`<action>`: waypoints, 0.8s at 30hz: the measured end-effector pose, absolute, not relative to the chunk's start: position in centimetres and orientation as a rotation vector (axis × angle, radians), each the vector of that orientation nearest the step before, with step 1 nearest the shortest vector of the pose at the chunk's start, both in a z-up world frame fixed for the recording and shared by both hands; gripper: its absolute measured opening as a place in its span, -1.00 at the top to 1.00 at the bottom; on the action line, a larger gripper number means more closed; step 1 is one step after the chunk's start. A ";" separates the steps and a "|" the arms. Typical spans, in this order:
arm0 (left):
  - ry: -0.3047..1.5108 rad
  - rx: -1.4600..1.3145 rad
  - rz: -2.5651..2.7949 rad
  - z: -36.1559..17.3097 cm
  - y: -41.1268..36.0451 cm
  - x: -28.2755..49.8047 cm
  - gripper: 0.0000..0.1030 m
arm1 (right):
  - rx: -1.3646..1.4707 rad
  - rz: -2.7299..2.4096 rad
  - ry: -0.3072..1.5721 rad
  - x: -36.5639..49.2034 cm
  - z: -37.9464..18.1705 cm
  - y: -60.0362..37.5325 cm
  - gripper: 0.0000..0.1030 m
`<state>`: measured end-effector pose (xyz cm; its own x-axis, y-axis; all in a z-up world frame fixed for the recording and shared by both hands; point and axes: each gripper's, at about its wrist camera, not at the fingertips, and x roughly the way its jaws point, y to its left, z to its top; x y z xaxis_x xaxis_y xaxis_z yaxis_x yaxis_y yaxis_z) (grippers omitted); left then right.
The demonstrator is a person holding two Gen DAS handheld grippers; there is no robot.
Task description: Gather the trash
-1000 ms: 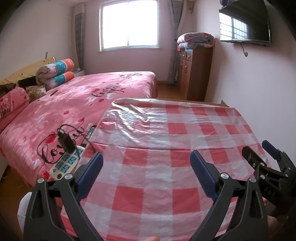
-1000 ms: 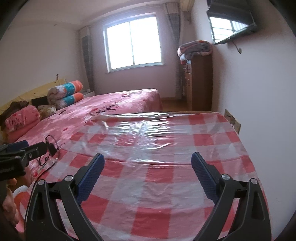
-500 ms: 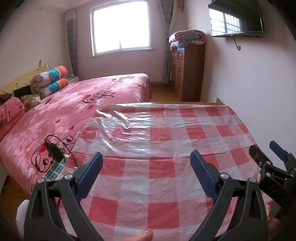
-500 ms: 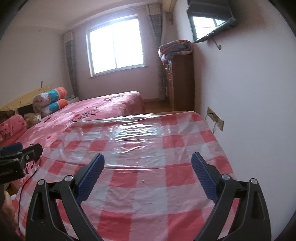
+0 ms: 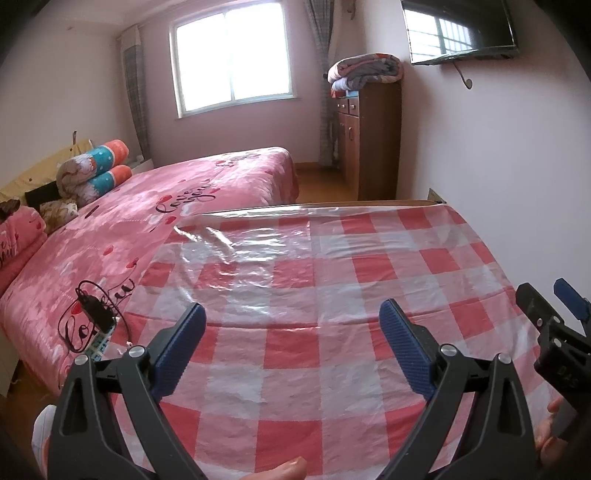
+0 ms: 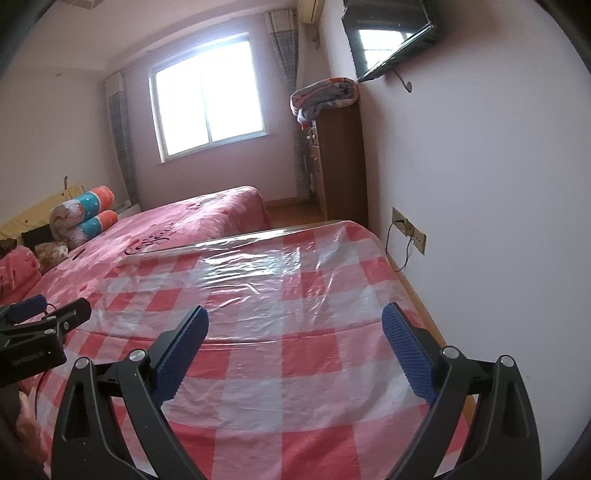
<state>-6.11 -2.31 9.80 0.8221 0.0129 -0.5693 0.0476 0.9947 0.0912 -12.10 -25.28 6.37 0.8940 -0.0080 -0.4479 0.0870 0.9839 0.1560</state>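
No trash shows in either view. A table under a red-and-white checked plastic cloth [image 5: 295, 280] fills the foreground; it also shows in the right wrist view [image 6: 280, 295]. My left gripper [image 5: 291, 314] is open and empty above the cloth's near edge. My right gripper [image 6: 295, 317] is open and empty above the same cloth. The right gripper shows at the right edge of the left wrist view [image 5: 554, 310]. The left gripper shows at the left edge of the right wrist view [image 6: 44, 314].
A bed with a pink cover [image 5: 155, 214] stands left of the table. A power strip with a black plug and cable [image 5: 98, 317] lies on it. A brown cabinet [image 5: 376, 136] with folded blankets stands at the right wall under a wall TV [image 5: 458, 29]. A wall socket [image 6: 408, 229] is beside the table.
Both grippers have pulled back and tilted up; the table looks farther off and more of the room shows. The right wrist view has swung right toward the wall. Both jaws stay open.
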 end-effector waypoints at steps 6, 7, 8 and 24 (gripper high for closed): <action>0.613 0.112 -0.023 9.5 -3.0 -6.0 -0.85 | 0.172 -0.052 0.473 -12.0 6.2 -25.5 -0.82; 0.614 0.112 -0.024 9.5 -3.0 -6.0 -0.85 | 0.170 -0.051 0.476 -11.9 6.2 -25.5 -0.82; 0.614 0.110 -0.025 9.5 -3.0 -6.0 -0.85 | 0.167 -0.050 0.478 -11.9 6.1 -25.5 -0.82; 0.627 0.115 -0.017 8.9 -3.0 -5.8 -0.85 | 0.160 -0.037 0.490 -11.8 5.6 -25.1 -0.82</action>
<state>-5.85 -3.04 8.87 0.8101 0.0186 -0.5860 0.0510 0.9935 0.1020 -11.82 -25.11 5.65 0.8820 0.0033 -0.4713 0.0735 0.9868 0.1444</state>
